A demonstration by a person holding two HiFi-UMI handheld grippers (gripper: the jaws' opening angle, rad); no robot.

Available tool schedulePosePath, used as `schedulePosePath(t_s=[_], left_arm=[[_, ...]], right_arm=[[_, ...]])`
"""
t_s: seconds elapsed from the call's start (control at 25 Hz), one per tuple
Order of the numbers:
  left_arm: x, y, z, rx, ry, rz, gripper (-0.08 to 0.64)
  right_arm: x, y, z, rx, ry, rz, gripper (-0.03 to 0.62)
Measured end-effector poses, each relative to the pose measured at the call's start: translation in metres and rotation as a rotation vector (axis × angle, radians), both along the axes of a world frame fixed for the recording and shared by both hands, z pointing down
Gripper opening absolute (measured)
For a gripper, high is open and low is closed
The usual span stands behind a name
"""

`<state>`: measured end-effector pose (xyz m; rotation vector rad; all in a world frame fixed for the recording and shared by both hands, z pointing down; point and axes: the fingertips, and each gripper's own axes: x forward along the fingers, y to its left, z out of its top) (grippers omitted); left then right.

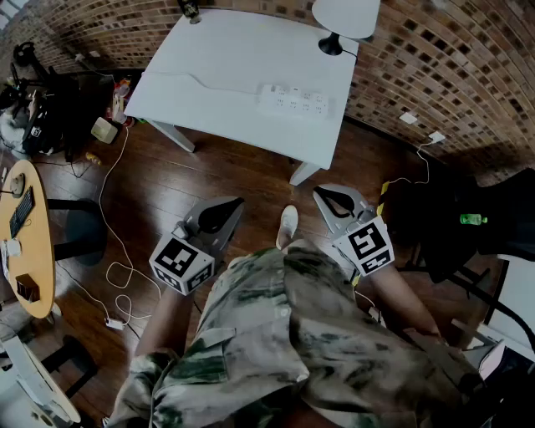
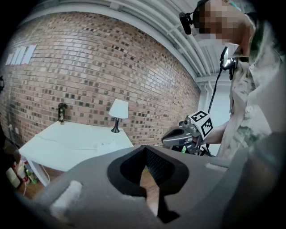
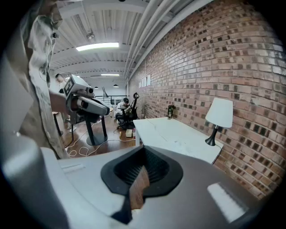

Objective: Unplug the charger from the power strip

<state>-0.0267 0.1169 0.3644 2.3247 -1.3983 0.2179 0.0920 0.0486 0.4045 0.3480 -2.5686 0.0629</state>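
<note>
The power strip (image 1: 294, 101) is seen lying flat on the white table (image 1: 217, 50), towards the edge nearest the person and closer to the end where the lamp (image 1: 344, 17) stands. A thin cord is seen running from it across the tabletop to the left. A small raised white shape sits at the strip's left end. Whether this is the charger cannot be settled from this far off, and in both gripper views the strip is only a faint mark on the tabletop.

The left gripper (image 1: 232, 206) and the right gripper (image 1: 324, 196) are held close to the person's body, above the wooden floor (image 1: 226, 180) and well apart from the table. Both point forward and somewhat down. The jaws of each are brought together, with only a sliver of floor showing through the slit, and nothing is held in either.

The step in hand is judged to be the approach, with no unplugging yet begun. It would be done well if both grippers were carried up over the near table edge and the jaws were opened before the strip is reached. The strip is light and loose, so it is likely to lift or slide. It is best pinned to the table with one gripper while the charger's body, not its cable, is clamped by the other. The charger should then be drawn straight out along its prongs, without rocking.
</note>
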Motion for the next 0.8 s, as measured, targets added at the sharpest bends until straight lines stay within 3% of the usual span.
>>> schedulePosePath(t_s=[0.12, 0.28, 0.52, 0.8], left_arm=[[0.0, -0.061, 0.006, 0.007, -0.051, 0.011, -0.002], [-0.003, -0.126, 0.015, 0.003, -0.052, 0.007, -0.002], [-0.007, -0.187, 0.031, -0.034, -0.073, 0.062, 0.0], [-0.032, -0.246, 0.063, -0.084, -0.046, 0.189, 0.0]], right_arm=[[-0.007, -0.057, 0.014, 0.03, 0.02, -0.041, 0.005], [-0.022, -0.112, 0.031, 0.034, 0.05, -0.07, 0.005], [-0.041, -0.164, 0.053, 0.002, 0.088, -0.065, 0.005], [-0.062, -0.213, 0.112, -0.025, 0.241, -0.016, 0.005]])
